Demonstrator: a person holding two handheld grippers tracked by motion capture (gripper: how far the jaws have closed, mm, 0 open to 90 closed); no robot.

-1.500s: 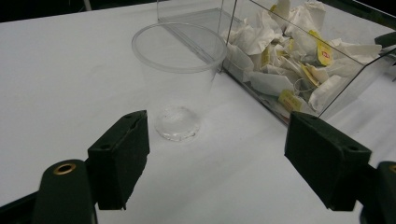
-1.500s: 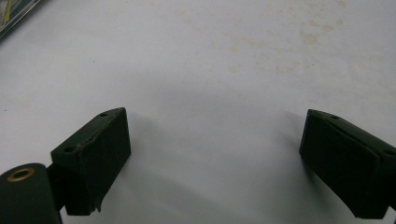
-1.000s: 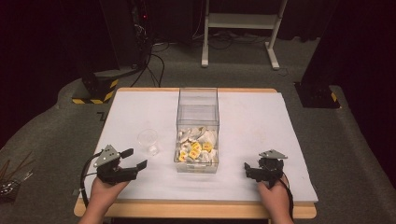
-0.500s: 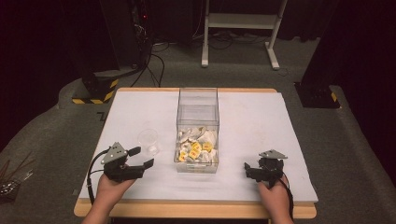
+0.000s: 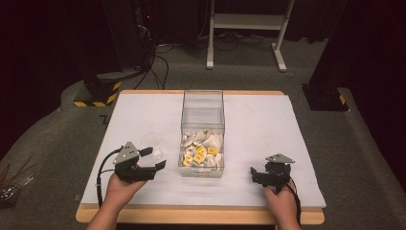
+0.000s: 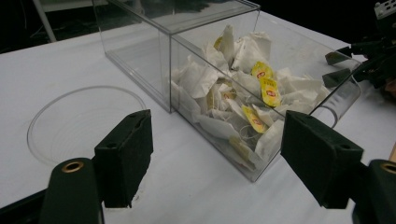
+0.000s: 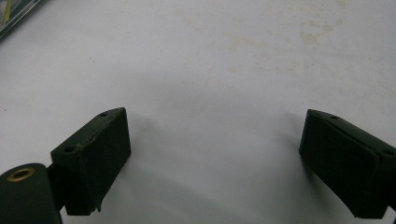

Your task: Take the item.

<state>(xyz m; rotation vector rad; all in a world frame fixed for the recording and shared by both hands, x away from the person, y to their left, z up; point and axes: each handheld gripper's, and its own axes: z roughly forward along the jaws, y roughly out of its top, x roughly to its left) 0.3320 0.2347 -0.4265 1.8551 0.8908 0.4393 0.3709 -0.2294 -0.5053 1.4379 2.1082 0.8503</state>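
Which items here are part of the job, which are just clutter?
In play:
left gripper, open
clear box
tea bags inside it
clear cup beside the box
right gripper, open, low over the table

Lying about:
white stand
floor cables

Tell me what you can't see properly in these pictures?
- Print on the yellow tags of the tea bags: too small in the high view, blurred in the left gripper view.
- Bags at the bottom of the clear box: covered by those on top.
- Clear cup: its near rim is hidden behind the left gripper, open.
- Right gripper, open: its view is cut off at the white table.
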